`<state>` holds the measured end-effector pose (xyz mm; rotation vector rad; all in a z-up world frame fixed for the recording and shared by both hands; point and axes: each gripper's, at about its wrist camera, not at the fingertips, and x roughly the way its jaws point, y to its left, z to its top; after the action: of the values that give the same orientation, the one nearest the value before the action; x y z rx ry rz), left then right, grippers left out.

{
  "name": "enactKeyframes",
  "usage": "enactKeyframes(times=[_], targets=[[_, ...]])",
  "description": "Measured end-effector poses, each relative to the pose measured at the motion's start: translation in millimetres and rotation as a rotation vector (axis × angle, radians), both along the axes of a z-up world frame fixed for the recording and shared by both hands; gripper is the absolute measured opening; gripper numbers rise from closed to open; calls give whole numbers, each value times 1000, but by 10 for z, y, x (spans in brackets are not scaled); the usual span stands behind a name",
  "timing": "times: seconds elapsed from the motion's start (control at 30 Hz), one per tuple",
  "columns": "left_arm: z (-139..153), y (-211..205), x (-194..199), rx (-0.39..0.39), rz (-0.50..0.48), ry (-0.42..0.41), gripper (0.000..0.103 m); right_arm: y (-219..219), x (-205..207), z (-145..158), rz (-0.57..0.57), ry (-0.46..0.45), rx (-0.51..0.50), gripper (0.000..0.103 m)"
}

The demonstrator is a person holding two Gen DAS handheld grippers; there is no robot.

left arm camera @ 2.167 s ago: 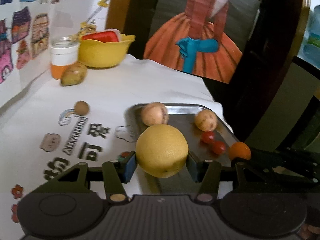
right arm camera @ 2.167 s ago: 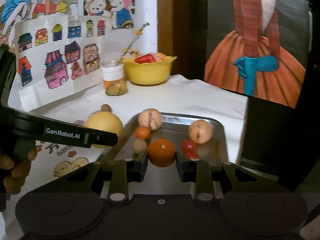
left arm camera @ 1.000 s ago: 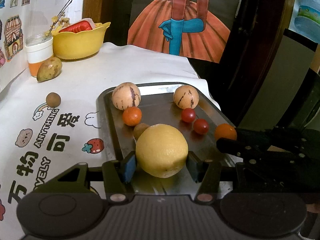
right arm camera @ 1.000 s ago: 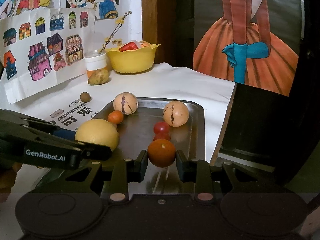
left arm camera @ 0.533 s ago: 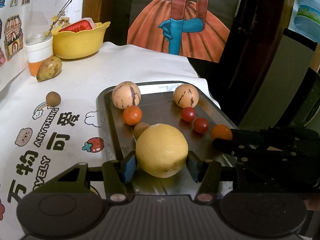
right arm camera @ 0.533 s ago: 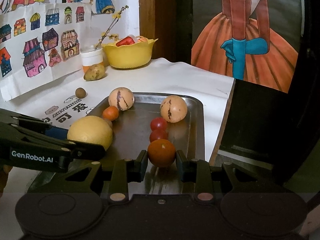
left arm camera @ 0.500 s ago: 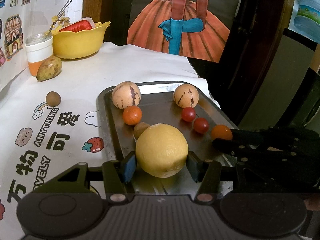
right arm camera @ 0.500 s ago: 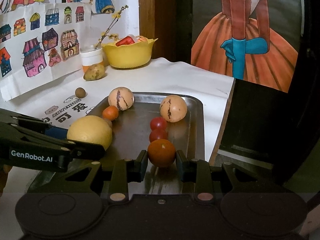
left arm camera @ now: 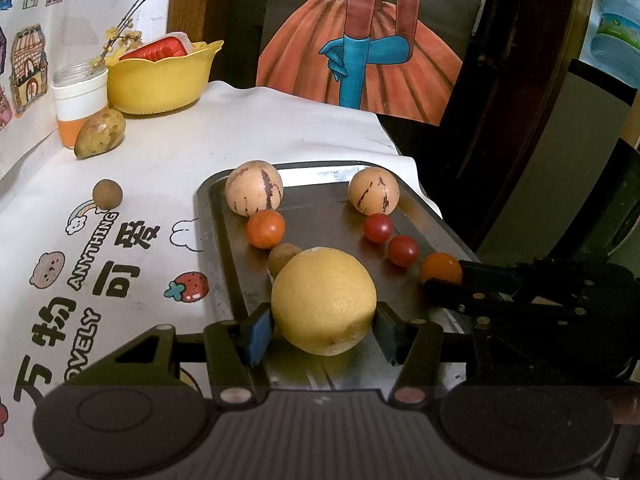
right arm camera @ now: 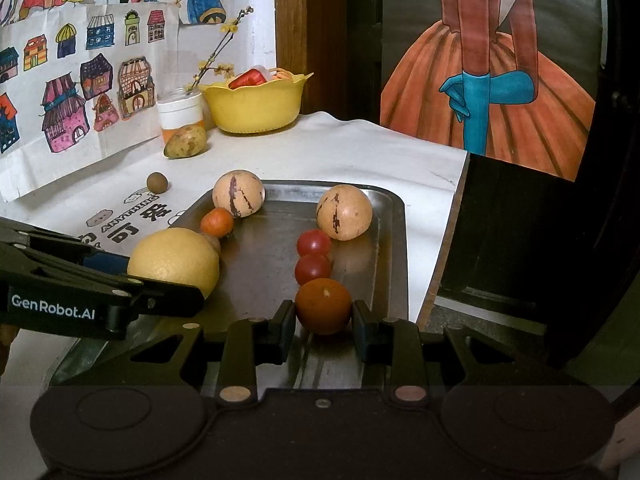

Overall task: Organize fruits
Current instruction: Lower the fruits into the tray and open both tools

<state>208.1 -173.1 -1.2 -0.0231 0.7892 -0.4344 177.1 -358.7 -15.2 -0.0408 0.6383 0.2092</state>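
- Left wrist view: my left gripper [left arm camera: 324, 330] is clenched on the big yellow citrus [left arm camera: 323, 300], a blue pad pressing each flank. The fruit sits low over the near left part of the metal tray [left arm camera: 216, 248]; whether it touches the tray floor I cannot tell. Right behind it lies a small brown fruit [left arm camera: 282, 257], then a small orange [left arm camera: 265, 229] and a striped round fruit [left arm camera: 253, 188], a line running away from me along the tray's left side. So the spot I judge I am filling is straight under my fingers, at the near end of that line.
- Right wrist view: my right gripper [right arm camera: 323, 326] grasps the orange tomato-like fruit [right arm camera: 323, 305], pads on both sides. It hangs just in front of two red cherry tomatoes [right arm camera: 313, 257] and another striped fruit [right arm camera: 344, 211], a second line along the tray's right side. The left gripper's arm reaches in from the left, well apart from mine.
- I judge that both hands need only let go: each fruit already heads its own row, neither arm crossing.
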Motion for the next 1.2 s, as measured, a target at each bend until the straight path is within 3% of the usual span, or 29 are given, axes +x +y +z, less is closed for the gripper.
enactKeyframes(times=[0.43, 1.0, 1.2], targets=[[6, 6, -20, 0, 3, 11, 59, 9, -9, -8, 7, 12, 4, 39], [255, 35, -327, 4, -6, -70, 70, -40, -344, 207, 8, -37, -2, 79], [308, 80, -514, -26, 10, -79, 76, -82, -592, 319, -6, -50, 9, 93]])
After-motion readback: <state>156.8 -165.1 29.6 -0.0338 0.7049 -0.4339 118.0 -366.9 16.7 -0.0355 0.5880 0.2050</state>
